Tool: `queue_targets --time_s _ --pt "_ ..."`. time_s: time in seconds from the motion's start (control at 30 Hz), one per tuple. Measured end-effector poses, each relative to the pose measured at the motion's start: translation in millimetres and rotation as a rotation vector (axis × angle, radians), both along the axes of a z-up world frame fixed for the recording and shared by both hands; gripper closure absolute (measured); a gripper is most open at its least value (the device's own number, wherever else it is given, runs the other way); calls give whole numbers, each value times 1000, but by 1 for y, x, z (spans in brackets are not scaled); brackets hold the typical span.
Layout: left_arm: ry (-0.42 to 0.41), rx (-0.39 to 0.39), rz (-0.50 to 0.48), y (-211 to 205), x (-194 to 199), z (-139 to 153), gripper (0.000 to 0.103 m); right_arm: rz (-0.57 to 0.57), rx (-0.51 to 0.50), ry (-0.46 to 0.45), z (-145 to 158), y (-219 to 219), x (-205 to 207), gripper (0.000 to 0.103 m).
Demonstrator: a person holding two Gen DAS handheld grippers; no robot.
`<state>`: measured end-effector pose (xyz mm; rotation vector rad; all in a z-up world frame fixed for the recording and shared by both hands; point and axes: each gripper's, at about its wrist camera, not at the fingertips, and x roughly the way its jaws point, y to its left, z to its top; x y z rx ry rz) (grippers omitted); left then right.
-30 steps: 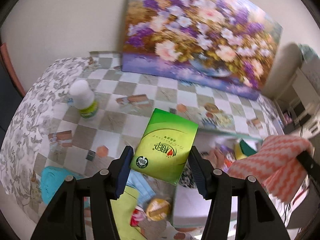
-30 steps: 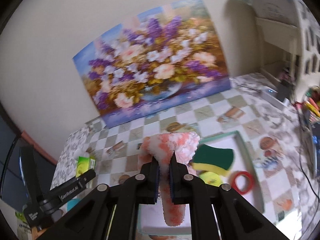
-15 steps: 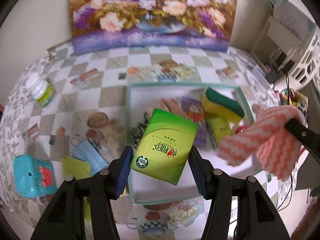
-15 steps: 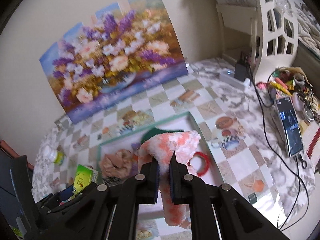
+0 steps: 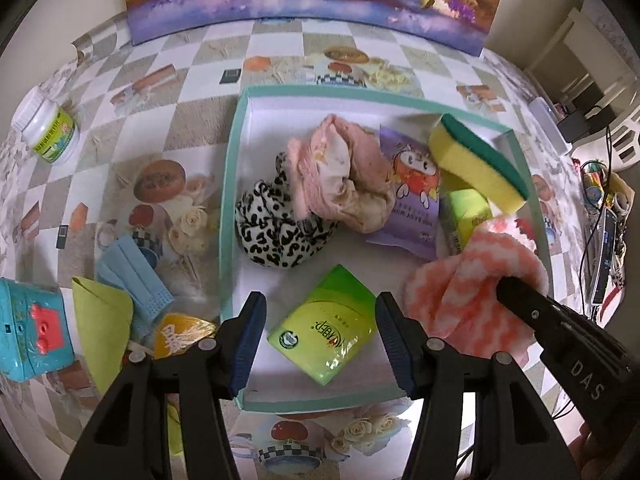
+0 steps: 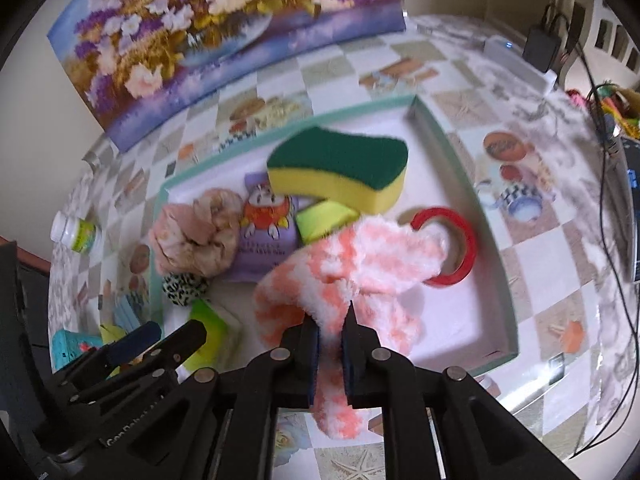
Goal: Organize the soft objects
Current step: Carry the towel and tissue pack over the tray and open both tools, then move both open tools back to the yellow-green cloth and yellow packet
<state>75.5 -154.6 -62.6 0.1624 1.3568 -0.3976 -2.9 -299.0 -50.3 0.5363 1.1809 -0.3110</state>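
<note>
Moved: green tissue pack (image 5: 325, 338), gripped half a second ago, is now lying in the teal tray (image 5: 226, 216).
Left gripper (image 5: 320, 334): standing wide open, holding nothing, the pack lying between and below its fingers.
Right gripper (image 6: 330, 334): staying clamped on the orange-and-white cloth (image 6: 352, 264), which is hanging over the tray just ahead.

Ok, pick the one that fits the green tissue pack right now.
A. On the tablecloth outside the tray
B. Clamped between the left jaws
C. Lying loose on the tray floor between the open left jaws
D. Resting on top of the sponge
C: the green tissue pack lies on the white floor of the tray, with the left gripper jaws spread clear of its sides.
</note>
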Motion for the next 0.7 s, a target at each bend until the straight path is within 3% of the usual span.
queue_targets --time_s 0.17,0.3,0.5,0.6,0.7 --pt "-15 -18 0 2 0 9 44 3 -39 -19 12 2 1 88" --pt "-49 -41 19 9 4 24 34 11 -83 -24 22 6 3 57" --pt "-85 -55 101 45 19 38 26 65 -108 -59 35 24 8 55" --pt "-102 -62 170 77 27 45 20 141 -126 -76 41 50 17 48" --pt "-123 -55 247 108 32 50 17 239 -117 -96 45 83 28 48"
